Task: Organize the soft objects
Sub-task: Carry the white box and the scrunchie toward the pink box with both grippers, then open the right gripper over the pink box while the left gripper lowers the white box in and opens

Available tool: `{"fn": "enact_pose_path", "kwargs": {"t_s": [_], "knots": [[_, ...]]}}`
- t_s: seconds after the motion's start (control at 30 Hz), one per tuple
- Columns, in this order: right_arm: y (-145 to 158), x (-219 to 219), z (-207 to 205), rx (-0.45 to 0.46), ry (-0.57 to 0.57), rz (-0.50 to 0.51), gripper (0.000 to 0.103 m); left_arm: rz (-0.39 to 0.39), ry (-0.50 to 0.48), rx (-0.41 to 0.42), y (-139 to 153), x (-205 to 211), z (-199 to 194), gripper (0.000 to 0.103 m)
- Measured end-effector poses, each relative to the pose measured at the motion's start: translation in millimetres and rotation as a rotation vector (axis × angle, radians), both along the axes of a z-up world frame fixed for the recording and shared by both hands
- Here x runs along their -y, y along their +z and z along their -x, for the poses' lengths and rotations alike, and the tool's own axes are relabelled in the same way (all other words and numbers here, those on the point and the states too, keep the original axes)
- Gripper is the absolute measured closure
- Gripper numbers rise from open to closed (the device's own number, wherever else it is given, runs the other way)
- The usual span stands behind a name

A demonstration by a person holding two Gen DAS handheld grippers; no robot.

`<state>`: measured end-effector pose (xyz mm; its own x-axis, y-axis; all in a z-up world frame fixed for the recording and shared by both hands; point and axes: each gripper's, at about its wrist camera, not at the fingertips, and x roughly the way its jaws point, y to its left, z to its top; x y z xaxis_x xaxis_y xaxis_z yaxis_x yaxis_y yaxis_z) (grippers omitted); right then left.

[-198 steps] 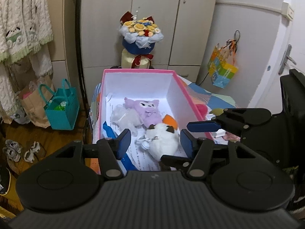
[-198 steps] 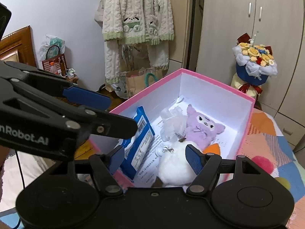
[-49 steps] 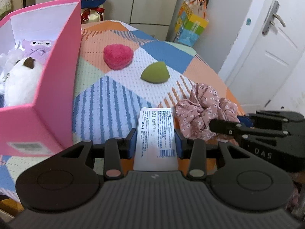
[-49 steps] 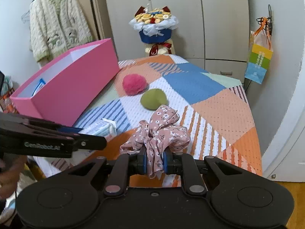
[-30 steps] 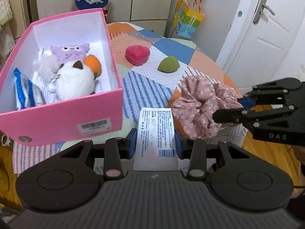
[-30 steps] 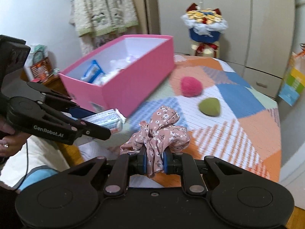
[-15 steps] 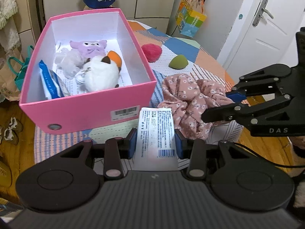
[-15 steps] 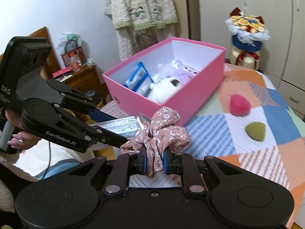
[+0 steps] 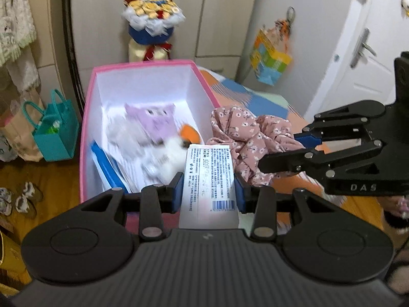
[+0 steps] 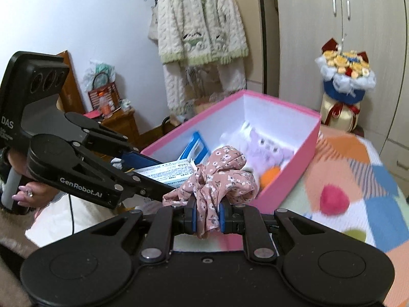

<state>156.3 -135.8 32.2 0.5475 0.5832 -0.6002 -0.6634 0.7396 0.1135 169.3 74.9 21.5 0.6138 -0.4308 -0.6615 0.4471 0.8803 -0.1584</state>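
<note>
1. Two grippers, both loaded. The left gripper (image 9: 208,192) has its jaws clamped on the long edges of a white tissue pack (image 9: 209,181), printed label and barcode facing up. The right gripper (image 10: 207,218) has its jaws pinched nearly together on a fold of the pink floral scrunchie (image 10: 213,179), most of which bunches loose above the fingertips.
2. Position: both loads are held in the air at the near end of the pink box (image 9: 87,117). In the left wrist view the pack's far end reaches over the near wall; the scrunchie hangs just beside the right wall, and I cannot tell whether it is over the opening or just outside.
3. Already in the box: a purple plush (image 9: 153,117), a white plush with an orange patch (image 9: 176,151), a blue-edged packet (image 9: 107,163) leaning on the left wall, and something pale and crumpled, too blurred to name.
4. Left on the patchwork bedspread (image 10: 383,179): a pink fuzzy ball (image 10: 334,200) and a green item (image 10: 355,234), well apart from the box, both smeared by motion.
5. Judgement: past halfway. Three or four items are stowed, two are held awaiting release and two are unpicked.
6. Free floor in the box looks limited to the far end and right side.
</note>
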Motion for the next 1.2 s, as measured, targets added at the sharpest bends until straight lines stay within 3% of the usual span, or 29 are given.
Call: {"fn": "enact_pose_path", "kwargs": {"t_s": [0.23, 0.37, 0.5, 0.8, 1.0, 1.2], "knots": [[-0.7, -16.3, -54.8, 0.044, -0.051, -0.018, 0.083, 0.005, 0.072, 0.045, -1.6, -5.6, -55.8, 0.064], [-5.1, -26.5, -80.7, 0.063, -0.066, -0.004, 0.083, -0.031, 0.122, 0.074, -7.4, -4.6, -84.9, 0.064], [-14.8, -37.0, -104.3, 0.113, -0.124, 0.075, 0.083, -0.07, 0.165, 0.065, -15.5, -4.0, -114.9, 0.064], [-36.4, -54.0, -140.6, 0.081, -0.117, 0.189, 0.083, -0.151, 0.206, 0.011, -36.8, -1.3, -154.4, 0.064], [-45.7, -64.2, -143.1, 0.116, -0.146, 0.277, 0.072, -0.156, 0.194, 0.004, -42.5, 1.5, -153.9, 0.063], [-46.1, -63.5, -139.2, 0.114, -0.161, 0.276, 0.059, -0.138, 0.218, 0.007, -41.7, -4.5, -153.1, 0.056]]}}
